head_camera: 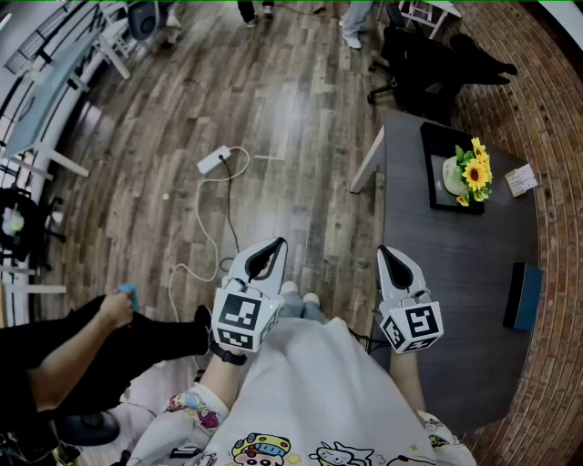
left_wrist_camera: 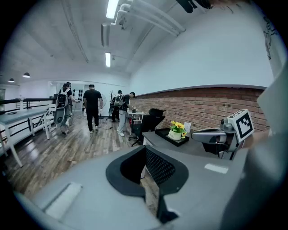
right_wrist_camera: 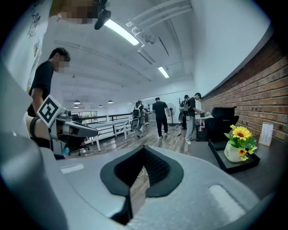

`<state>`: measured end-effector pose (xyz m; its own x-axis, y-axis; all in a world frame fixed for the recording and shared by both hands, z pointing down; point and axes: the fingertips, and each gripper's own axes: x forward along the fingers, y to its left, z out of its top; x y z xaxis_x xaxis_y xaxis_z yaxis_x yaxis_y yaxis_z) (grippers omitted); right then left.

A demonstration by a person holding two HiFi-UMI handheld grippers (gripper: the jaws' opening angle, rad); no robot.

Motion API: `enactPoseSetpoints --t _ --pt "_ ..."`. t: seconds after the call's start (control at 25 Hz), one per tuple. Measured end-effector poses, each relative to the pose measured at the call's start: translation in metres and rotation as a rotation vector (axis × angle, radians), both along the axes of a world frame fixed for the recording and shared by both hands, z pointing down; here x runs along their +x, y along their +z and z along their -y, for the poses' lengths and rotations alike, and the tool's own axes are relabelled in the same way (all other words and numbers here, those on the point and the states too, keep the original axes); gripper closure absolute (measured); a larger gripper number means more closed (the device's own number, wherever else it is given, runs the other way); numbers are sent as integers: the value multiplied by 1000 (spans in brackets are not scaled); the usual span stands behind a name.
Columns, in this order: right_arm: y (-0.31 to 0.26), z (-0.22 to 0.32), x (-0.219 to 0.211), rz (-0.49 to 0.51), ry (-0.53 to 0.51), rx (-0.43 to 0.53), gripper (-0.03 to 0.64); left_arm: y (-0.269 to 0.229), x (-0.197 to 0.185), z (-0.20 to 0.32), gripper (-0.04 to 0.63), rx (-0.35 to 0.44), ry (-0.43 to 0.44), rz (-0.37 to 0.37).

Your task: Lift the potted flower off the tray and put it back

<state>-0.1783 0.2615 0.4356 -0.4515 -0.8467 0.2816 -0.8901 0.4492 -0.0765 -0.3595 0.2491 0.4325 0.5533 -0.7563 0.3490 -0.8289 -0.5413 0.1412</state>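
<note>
Potted flower [head_camera: 475, 171] on tray [head_camera: 437, 141]; only gripper views show ceiling lights [left_wrist_camera: 111, 8].

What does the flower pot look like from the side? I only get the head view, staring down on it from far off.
Observer: From the right gripper view, the potted flower is a white pot of yellow sunflowers, standing upright on the black tray.
Operator: Is either pair of jaws holding something?
Observer: No. The left gripper and the right gripper each show their jaws together, with nothing between them.
Operator: I only see feet at the top edge. Is there a crowd?
Observer: Several people stand far down the room, one of them dressed in black.
</note>
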Motion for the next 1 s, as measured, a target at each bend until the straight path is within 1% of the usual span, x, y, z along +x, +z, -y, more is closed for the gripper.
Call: enactPoseSetpoints --t 0.2,0.32,0.4,0.56,0.72,1.0 --pt "0 6 -6 12 2 1 615 2 -10 6 588 -6 -4 -4" --pt "1 8 -10 28 5 1 608 5 -16 9 544 -14 4 -16" --pt "3 11 -16 45 0 3 563 8 -22 13 513 -17 7 -22" --pt "5 23 -32 53 -19 9 496 12 -40 23 456 -16 3 -33" --pt "10 33 -46 50 -34 9 442 18 -57 29 425 -12 -8 -42" --pt "12 51 -65 38 -38 -5 391 33 -80 44 381 -44 -9 -68"
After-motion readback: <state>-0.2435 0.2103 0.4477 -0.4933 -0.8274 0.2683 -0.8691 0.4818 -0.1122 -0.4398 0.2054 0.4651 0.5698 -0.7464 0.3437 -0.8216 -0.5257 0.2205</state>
